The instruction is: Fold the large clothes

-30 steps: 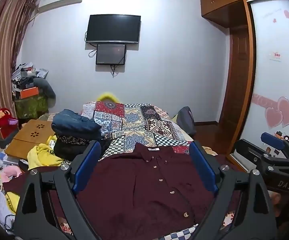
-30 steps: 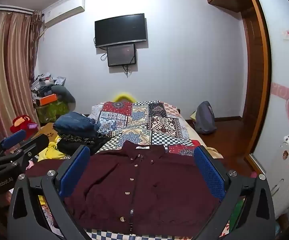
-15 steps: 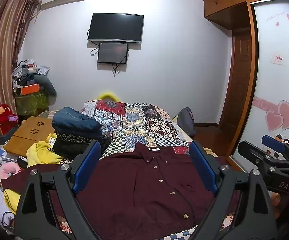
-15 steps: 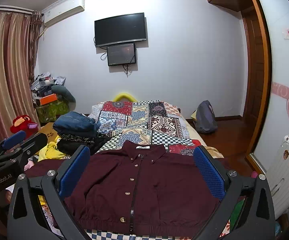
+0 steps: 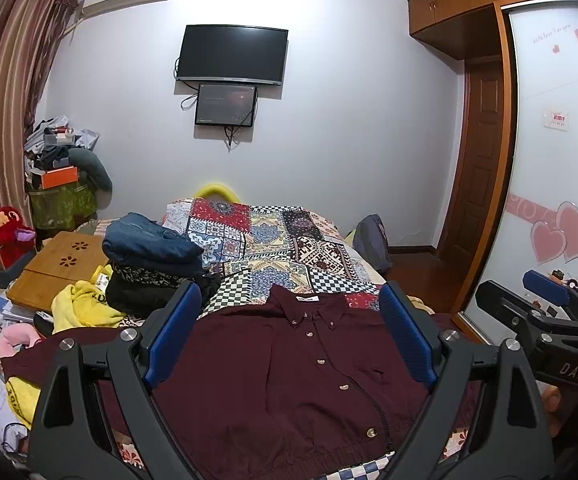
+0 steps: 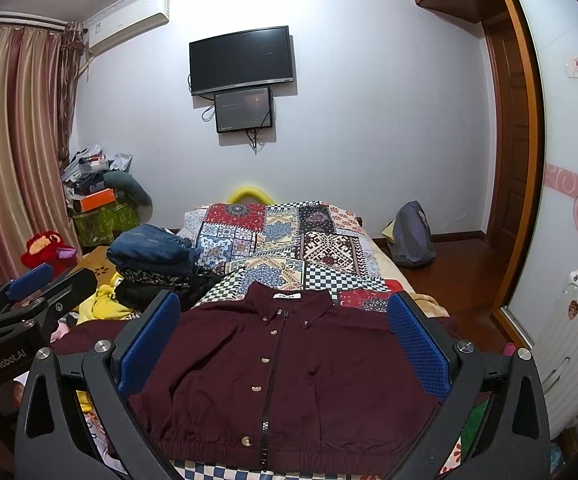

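A dark maroon button-front jacket point(image 5: 289, 368) lies spread flat, front up, on the near end of the bed, collar toward the far wall; it also shows in the right wrist view point(image 6: 289, 368). My left gripper point(image 5: 289, 332) is open and empty, held above the jacket's near part. My right gripper point(image 6: 283, 336) is open and empty, also above it. Each gripper shows at the edge of the other's view: the right one point(image 5: 545, 312) and the left one point(image 6: 29, 300). The jacket's sleeves run out past the gripper arms and are partly hidden.
A patchwork quilt point(image 5: 273, 240) covers the bed. A stack of folded clothes point(image 5: 149, 264) sits at the jacket's left, with yellow garments point(image 5: 81, 308) and a wooden lap table point(image 5: 57, 268) beyond. A backpack point(image 6: 413, 236) stands on the floor, a white suitcase point(image 6: 569, 352) at right.
Both views have tilted up slightly, showing more ceiling and the air conditioner. The jacket has not moved and both grippers stay open.
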`<state>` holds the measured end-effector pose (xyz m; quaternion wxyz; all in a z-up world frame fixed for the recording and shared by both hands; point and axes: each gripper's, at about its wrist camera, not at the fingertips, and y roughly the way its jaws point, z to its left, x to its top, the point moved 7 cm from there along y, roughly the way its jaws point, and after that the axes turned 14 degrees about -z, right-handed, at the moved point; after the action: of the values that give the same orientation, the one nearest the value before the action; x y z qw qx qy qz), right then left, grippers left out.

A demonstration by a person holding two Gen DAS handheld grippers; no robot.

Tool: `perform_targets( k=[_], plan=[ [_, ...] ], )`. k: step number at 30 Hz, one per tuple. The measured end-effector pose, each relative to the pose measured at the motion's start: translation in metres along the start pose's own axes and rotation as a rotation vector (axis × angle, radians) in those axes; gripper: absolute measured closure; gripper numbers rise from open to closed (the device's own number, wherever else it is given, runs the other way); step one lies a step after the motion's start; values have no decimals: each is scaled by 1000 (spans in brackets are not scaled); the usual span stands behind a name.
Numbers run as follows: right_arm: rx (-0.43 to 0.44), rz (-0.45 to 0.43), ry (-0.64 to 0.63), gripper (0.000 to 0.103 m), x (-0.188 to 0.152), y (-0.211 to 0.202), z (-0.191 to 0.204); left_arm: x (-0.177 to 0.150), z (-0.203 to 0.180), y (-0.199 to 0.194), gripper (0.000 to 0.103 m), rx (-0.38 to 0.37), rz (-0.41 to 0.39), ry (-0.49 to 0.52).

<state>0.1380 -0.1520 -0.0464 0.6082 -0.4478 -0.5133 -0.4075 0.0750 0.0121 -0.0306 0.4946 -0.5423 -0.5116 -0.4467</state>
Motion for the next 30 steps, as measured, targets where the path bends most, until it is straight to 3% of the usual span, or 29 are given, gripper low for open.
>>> perform_targets(
  k=[30],
  plan=[
    [-2,6,6,0,-1,0,-2,-1,0,2,11,6,-5,8]
  ],
)
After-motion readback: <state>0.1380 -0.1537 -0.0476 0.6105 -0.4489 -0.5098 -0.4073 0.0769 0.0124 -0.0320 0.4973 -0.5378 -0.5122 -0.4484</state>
